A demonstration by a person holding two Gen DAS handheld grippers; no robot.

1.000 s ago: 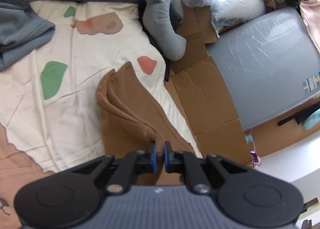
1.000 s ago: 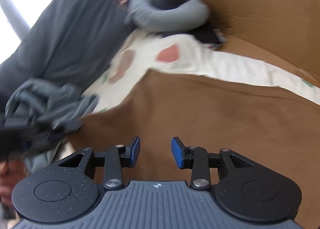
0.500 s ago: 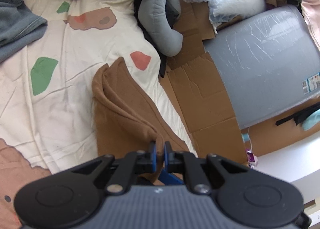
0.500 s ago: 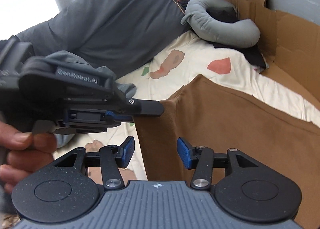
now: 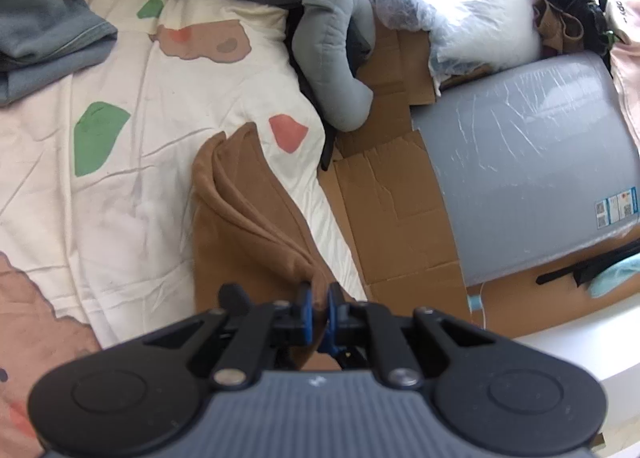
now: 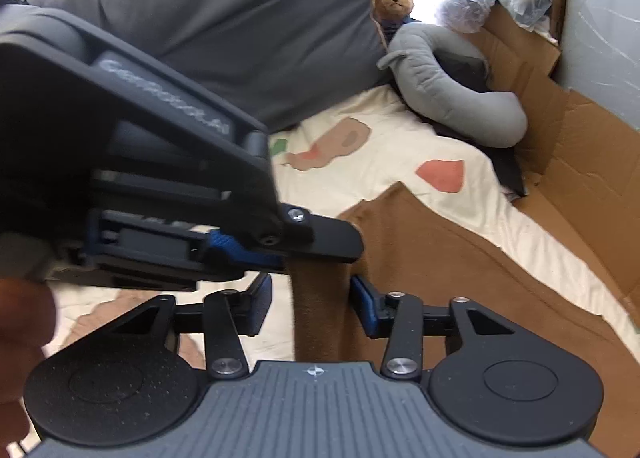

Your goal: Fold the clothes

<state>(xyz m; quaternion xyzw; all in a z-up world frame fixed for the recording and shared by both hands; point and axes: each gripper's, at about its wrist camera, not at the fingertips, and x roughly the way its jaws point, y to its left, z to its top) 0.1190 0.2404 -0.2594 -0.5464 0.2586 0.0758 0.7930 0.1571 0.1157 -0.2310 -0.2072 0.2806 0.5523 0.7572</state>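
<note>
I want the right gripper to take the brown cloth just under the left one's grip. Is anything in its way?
Nothing visible blocks it. The brown cloth already hangs between the fingers of the right gripper, whose jaws are closing but not yet pressing it. The left gripper, shut on the cloth's edge, sits close above, leaving little room.

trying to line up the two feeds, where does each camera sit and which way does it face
Left wrist: sits on the left hand-held gripper, angled down over the bed sheet; its pads pinch the brown garment; no hand shows.
Right wrist: sits on the right hand-held gripper, facing the dark pillow; its jaws are closing around a hanging strip of the garment; the left hand-held gripper and a fingertip show at left.
Shared: brown garment, sheet, grey neck pillow, cardboard.
</note>
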